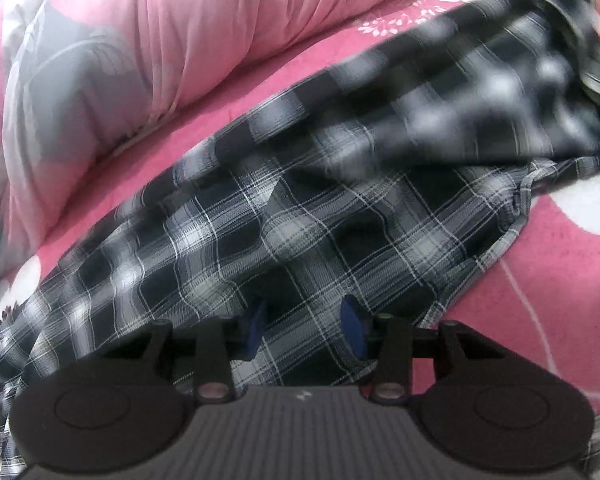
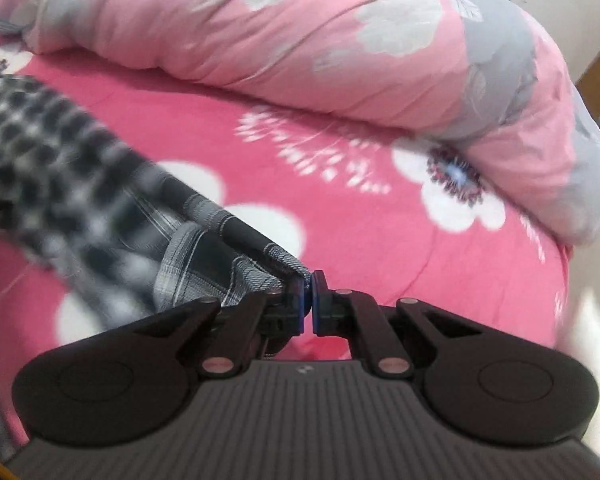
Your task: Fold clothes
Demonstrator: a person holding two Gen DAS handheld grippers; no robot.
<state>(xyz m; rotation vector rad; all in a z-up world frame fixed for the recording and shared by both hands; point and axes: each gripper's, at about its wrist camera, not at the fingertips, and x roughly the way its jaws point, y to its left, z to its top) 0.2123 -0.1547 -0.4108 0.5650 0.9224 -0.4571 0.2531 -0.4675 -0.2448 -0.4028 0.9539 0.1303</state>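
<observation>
While the rolled pink quilt [image 1: 148, 40] lay along the far side of the bed, the black, grey and white plaid shirt [image 1: 300, 216] sprawled across the bright pink flowered bedsheet [image 1: 560, 280] in front of it. Toward the left, the left tool [image 1: 306, 332] hung just above the flat part of the shirt, its blue pads [image 1: 354, 330] standing apart with checked cloth showing in the gap below them and neither pad pressing on it. Further right, one part of the shirt was lifted off the bed and looked blurred, stretching away toward the other hand. At the right, the right tool [image 2: 307, 300] was clamped tight on a hemmed edge of that same shirt, a bunch of fabric pinched between its closed pads and the cloth trailing away to the left above the sheet. White flowers [image 2: 460, 196] on the sheet showed beyond it, with the quilt's grey-patterned end curving down at the bed's right edge.
</observation>
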